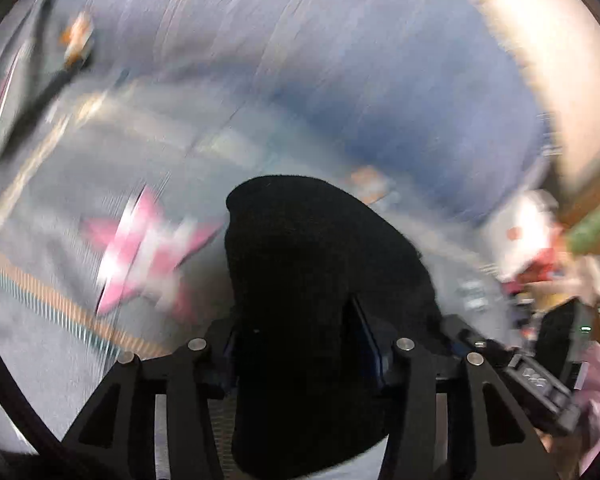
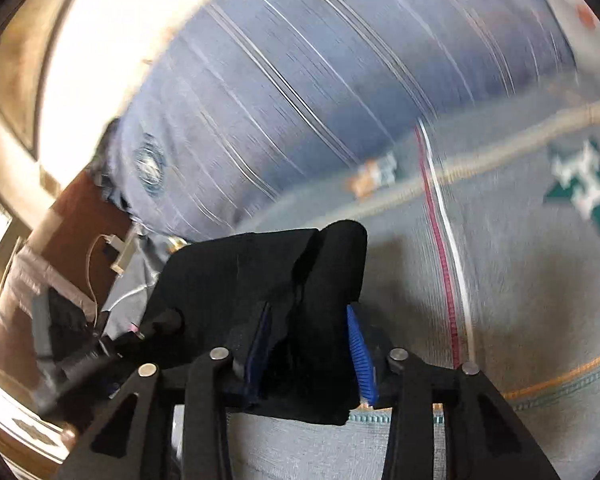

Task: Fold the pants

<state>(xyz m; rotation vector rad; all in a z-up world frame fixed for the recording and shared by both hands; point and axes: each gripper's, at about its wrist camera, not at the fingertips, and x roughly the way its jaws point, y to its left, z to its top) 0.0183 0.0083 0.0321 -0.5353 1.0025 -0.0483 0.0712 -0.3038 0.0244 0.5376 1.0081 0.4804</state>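
Bunching between both pairs, black pants (image 1: 308, 280) sit gripped in left tongs (image 1: 296, 344) and right tongs (image 2: 308, 344).

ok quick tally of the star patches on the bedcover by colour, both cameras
pink and white star: 1
green and white star: 1
total: 2
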